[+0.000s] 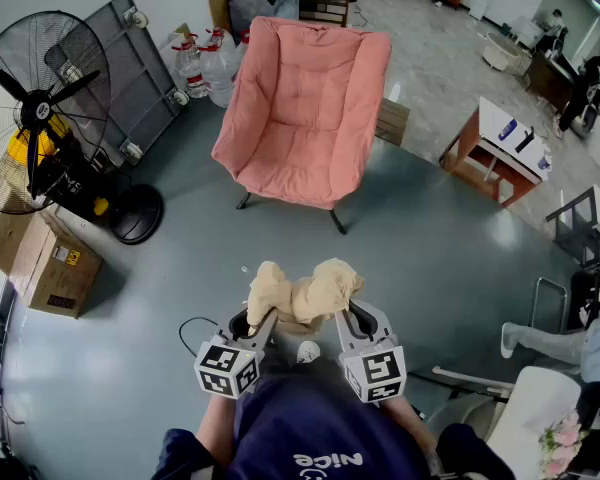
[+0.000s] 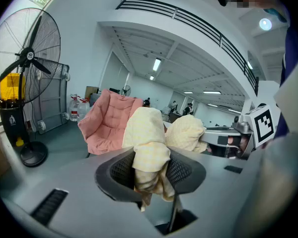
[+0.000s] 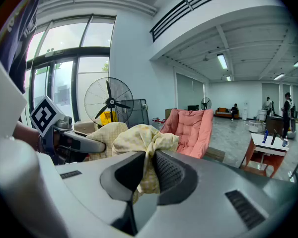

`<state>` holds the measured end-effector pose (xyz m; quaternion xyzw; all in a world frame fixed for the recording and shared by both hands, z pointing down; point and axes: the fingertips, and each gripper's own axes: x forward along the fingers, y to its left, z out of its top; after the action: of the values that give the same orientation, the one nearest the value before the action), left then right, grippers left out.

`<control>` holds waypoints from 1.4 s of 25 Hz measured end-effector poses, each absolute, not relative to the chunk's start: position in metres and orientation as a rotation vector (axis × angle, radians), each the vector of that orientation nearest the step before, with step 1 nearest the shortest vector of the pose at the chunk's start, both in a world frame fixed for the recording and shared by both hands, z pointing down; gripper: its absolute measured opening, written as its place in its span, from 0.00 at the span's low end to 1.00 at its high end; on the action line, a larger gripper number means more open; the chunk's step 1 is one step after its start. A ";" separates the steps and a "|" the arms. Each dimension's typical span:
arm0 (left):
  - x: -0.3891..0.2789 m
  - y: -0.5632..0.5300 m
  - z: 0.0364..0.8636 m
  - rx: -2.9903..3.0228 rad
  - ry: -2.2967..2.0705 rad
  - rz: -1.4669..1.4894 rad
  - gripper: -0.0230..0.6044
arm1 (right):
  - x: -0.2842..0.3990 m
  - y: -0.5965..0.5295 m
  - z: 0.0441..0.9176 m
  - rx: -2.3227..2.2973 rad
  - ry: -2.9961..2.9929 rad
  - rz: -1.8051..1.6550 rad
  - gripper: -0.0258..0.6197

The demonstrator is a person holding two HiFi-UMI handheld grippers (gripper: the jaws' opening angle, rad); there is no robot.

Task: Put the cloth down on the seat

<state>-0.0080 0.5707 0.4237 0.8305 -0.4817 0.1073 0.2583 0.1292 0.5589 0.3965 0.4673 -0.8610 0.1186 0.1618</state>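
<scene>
both grippers, left gripper (image 1: 263,320) and right gripper (image 1: 346,312), clamp the cloth (image 1: 302,290); we're carrying it, next forward to the seat (image 1: 298,173) ahead.

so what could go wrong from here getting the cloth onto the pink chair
The yellow cloth is bunched between the left gripper and right gripper, well short of the pink chair; letting go early would drop it on the floor. Folds are wedged deep in both grips, so it might snag on release.
</scene>
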 end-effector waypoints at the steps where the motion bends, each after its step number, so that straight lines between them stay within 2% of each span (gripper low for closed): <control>1: -0.010 0.571 0.422 2.260 -1.306 0.288 0.29 | 0.128 0.560 0.396 1.343 -2.455 0.338 0.16; 16: -0.056 0.548 0.410 2.364 -1.234 0.281 0.29 | 0.093 0.547 0.393 1.516 -2.402 0.432 0.16; 28: -0.136 0.501 0.417 2.438 -1.150 0.306 0.29 | 0.011 0.511 0.401 1.609 -2.345 0.413 0.16; 35: -0.169 0.485 0.420 2.423 -1.135 0.315 0.29 | -0.015 0.493 0.403 1.617 -2.325 0.436 0.16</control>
<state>-0.1687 0.4845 0.4204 0.8770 -0.4106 0.1139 0.2218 -0.0148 0.4933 0.4030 0.5588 -0.8038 0.1507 0.1377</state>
